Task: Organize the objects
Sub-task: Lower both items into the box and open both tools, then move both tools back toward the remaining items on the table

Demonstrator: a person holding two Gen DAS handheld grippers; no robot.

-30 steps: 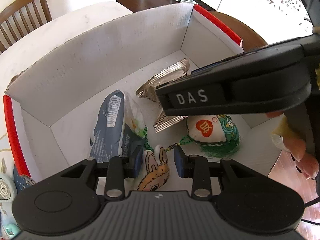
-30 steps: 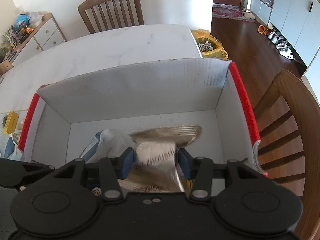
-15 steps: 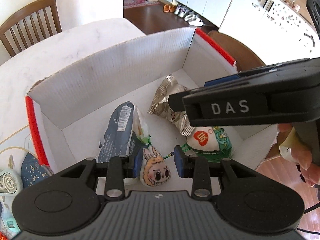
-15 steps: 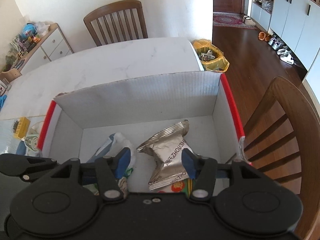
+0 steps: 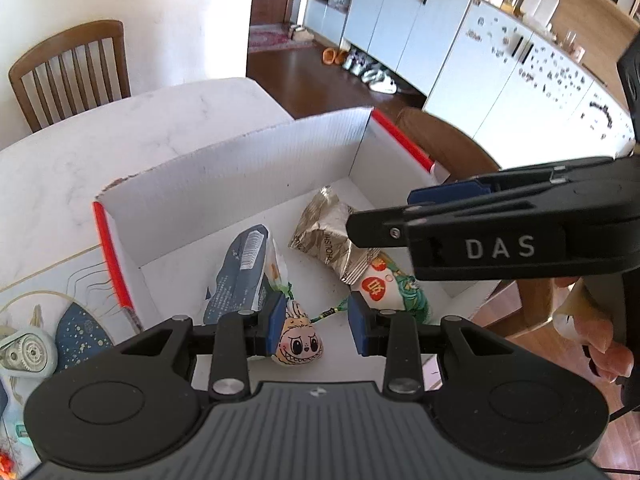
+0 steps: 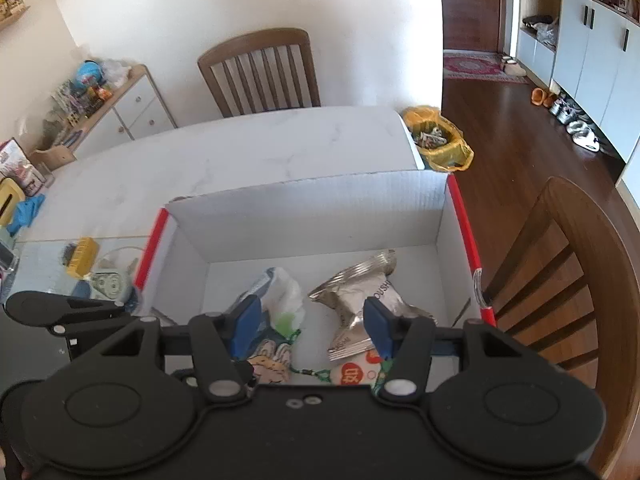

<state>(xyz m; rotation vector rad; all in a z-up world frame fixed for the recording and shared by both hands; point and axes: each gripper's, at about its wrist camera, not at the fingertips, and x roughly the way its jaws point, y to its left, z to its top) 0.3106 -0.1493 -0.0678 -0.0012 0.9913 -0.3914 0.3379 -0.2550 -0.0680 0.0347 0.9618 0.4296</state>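
Snack packets and toys lie on the floor of the white corrugated cardboard box with red edges on the marble table. From the right wrist I see the silver foil snack packet at 12 o'clock beyond the right gripper, whose jaws stand apart, empty. The rabbit-faced plush charm shows its face only in the left view; the right view cuts it off. The left gripper stands narrow, not pinching it.
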